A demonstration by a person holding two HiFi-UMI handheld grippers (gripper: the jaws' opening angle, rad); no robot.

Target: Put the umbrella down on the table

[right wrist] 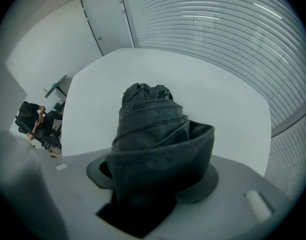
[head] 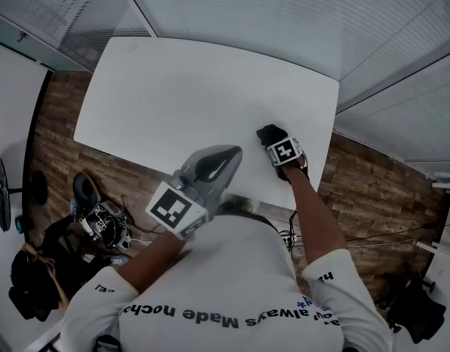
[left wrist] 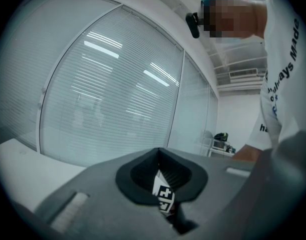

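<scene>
Your left hand-held gripper (head: 223,158) hangs over the near edge of the counter (head: 180,94), at about 6 o'clock in the head view. Its tips point toward 2 o'clock. In the left gripper view its jaws are pressed together save for a thin slit. They pinch nothing, and the marker cube (left wrist: 164,196) on your other tool shows through the slit.

To the right, your right hand-held gripper (head: 277,144) is over the counter's near right corner, with its jaws pinching the folded black umbrella (head: 270,133). The umbrella's long axis runs along the jaws. Its free end points away from you, toward 11 o'clock in the head view and out over the white top. Whether the umbrella touches the counter cannot be told.
</scene>
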